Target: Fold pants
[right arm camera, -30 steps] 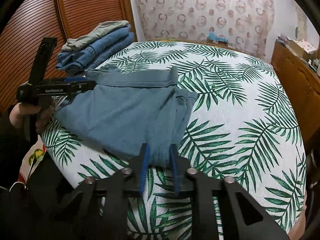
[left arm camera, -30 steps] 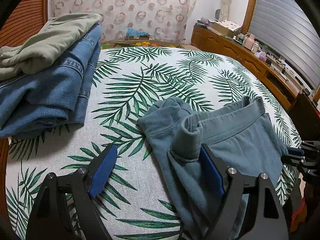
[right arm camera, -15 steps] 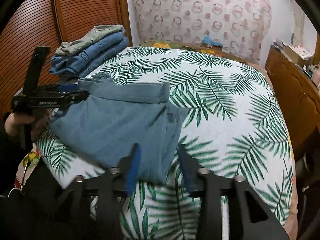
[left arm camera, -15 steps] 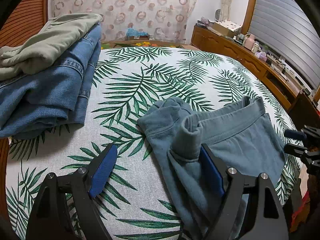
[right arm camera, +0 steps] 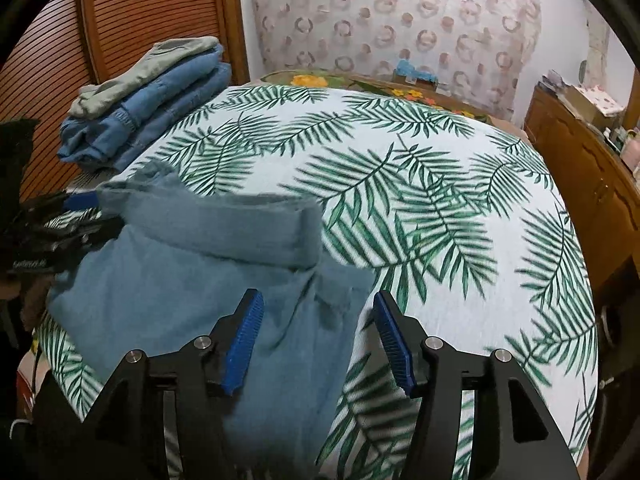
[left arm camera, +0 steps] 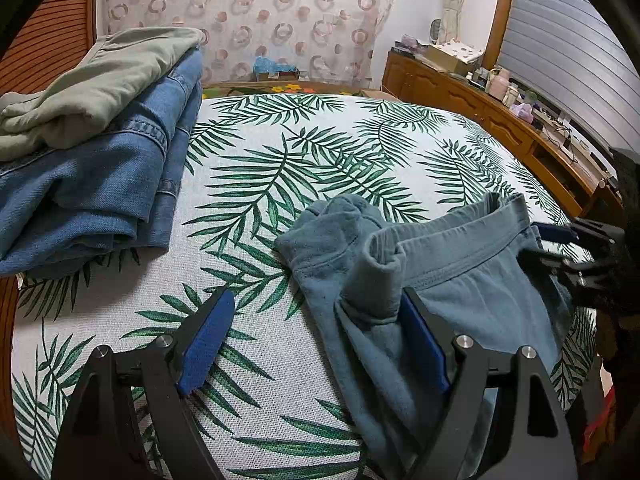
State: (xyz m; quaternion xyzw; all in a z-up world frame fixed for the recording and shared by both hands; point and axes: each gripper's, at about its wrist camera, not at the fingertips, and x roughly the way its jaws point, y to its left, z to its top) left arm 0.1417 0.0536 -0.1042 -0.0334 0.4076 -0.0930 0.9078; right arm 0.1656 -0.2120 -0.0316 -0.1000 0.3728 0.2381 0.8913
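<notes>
The grey-blue pants (left arm camera: 448,280) lie folded at the near edge of the bed with the palm-leaf cover (left arm camera: 280,184). Their waistband runs across the far side in the right wrist view (right arm camera: 208,232). My left gripper (left arm camera: 316,332) is open; its right finger rests against a bunched fold of the pants, its left finger over bare cover. My right gripper (right arm camera: 316,340) is open, with its jaws astride the near right corner of the pants (right arm camera: 312,320). It also shows at the right edge of the left wrist view (left arm camera: 576,252).
A stack of folded blue jeans (left arm camera: 100,184) with a grey-green garment (left arm camera: 100,84) on top lies at the bed's left, by a slatted wooden door (right arm camera: 120,40). A wooden sideboard (left arm camera: 500,120) with small items runs along the right.
My right gripper has opened, let go of the pants' near corner and moved closer over the cloth. My left gripper has stayed open and still.
</notes>
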